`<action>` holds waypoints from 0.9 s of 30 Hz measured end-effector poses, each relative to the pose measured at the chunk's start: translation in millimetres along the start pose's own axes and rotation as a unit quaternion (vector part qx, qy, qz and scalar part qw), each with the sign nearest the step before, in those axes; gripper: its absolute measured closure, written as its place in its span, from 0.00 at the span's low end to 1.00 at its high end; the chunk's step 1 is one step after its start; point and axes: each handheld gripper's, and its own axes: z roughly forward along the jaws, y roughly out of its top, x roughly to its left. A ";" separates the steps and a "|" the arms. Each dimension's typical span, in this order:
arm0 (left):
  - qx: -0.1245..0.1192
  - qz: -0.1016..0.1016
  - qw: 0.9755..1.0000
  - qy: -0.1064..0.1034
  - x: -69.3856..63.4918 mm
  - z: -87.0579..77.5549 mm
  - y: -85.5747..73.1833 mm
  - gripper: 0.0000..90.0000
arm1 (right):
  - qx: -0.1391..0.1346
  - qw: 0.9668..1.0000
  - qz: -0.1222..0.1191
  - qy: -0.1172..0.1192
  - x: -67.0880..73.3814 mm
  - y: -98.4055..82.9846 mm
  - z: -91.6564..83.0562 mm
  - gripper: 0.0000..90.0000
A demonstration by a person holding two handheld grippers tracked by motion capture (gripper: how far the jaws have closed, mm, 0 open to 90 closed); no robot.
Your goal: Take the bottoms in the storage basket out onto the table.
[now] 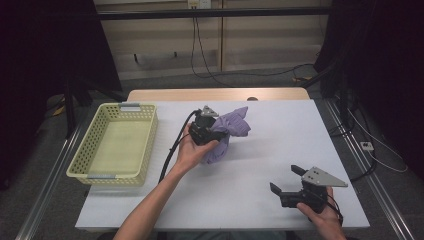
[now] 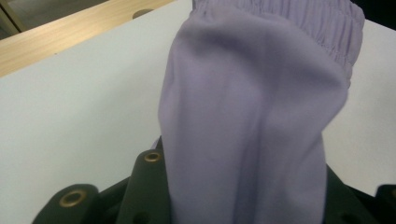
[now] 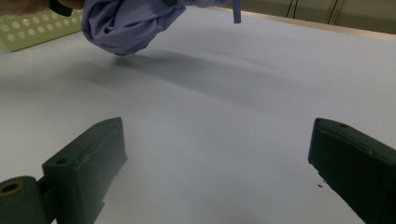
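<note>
Left gripper [image 1: 212, 131] is clamping a lavender garment [image 1: 227, 132], fingers closed tight on a fold of the fabric. In the left gripper view the cloth [image 2: 247, 116] is rising straight out from between the fingers, with its gathered elastic edge at the top of the frame. The bundle is sitting around the middle of the white worktop [image 1: 280, 145], bunched up. In the right gripper view its lower end [image 3: 126, 28] is hanging just above the surface and casting a shadow underneath.

Right gripper [image 1: 287, 181] is resting at the near right of the worktop, well apart from the garment. Its fingers [image 3: 88, 163] are standing wide with bare worktop between them.

Pale yellow perforated basket [image 1: 145, 145] is sitting at the left edge of the worktop, beside the left hand [image 1: 192, 150].
</note>
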 end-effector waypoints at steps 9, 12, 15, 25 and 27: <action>0.014 -0.001 1.000 -0.003 1.3 8.6 -3.9 0.72 | 0.001 1.000 -0.001 0.000 0.0 0.0 -0.1 0.04; 0.017 -0.005 1.000 0.000 5.2 10.2 -5.8 0.72 | 0.001 1.000 -0.001 0.000 0.0 -0.1 -0.2 0.04; 0.023 -0.010 1.000 0.004 7.9 13.0 -8.2 0.72 | 0.001 1.000 0.001 0.001 0.0 -0.2 -0.5 0.04; 0.032 -0.008 0.999 0.008 7.1 18.1 -10.7 0.70 | 0.002 1.000 -0.001 0.000 0.1 -0.2 0.0 0.04; 0.035 -0.006 0.999 0.007 6.4 20.2 -11.5 0.70 | 0.002 1.000 -0.001 0.000 0.2 -0.2 -0.1 0.04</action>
